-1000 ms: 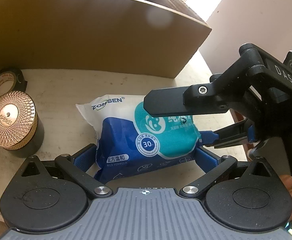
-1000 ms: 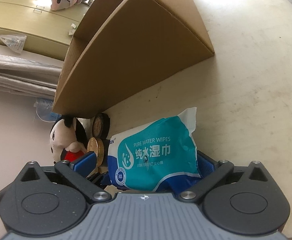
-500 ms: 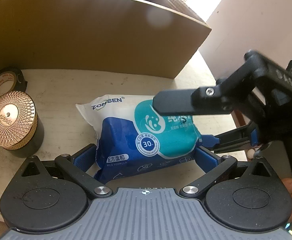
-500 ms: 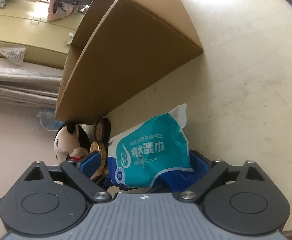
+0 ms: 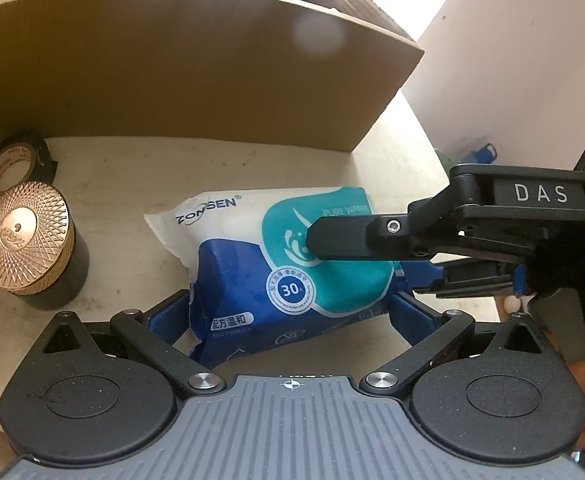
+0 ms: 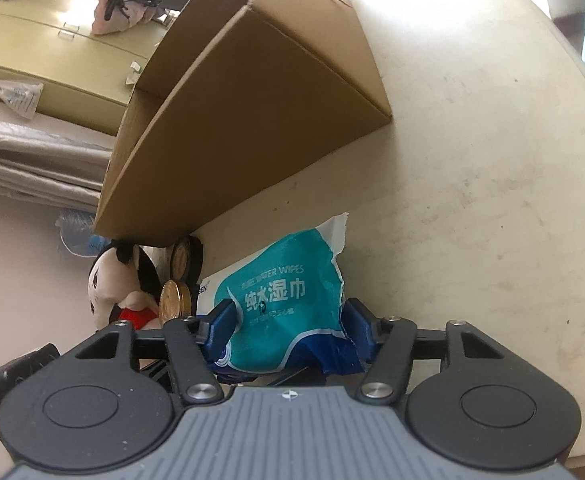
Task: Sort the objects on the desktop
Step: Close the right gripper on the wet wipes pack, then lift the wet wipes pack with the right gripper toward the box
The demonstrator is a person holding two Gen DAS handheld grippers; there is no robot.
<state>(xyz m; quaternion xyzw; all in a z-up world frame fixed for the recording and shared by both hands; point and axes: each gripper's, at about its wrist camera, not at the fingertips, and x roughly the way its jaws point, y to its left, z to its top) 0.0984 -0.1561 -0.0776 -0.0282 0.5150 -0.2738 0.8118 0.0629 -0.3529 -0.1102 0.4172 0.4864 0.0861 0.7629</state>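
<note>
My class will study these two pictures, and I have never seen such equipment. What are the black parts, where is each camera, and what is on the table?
A person holds a two-finger gripper in each hand, and a wide-angle camera on each looks along its fingers. The left gripper's view shows a table with a cardboard box, tape roll, gold-lidded jar and wipes pack. The right gripper's view adds a plush toy. Its jaws have just been closing and now pinch the wipes pack. The pack also lies between the left fingers; whether they press is unclear.

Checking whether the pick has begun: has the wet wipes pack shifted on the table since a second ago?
No. The wet wipes pack sits where it did beside the gold-lidded jar.
</note>
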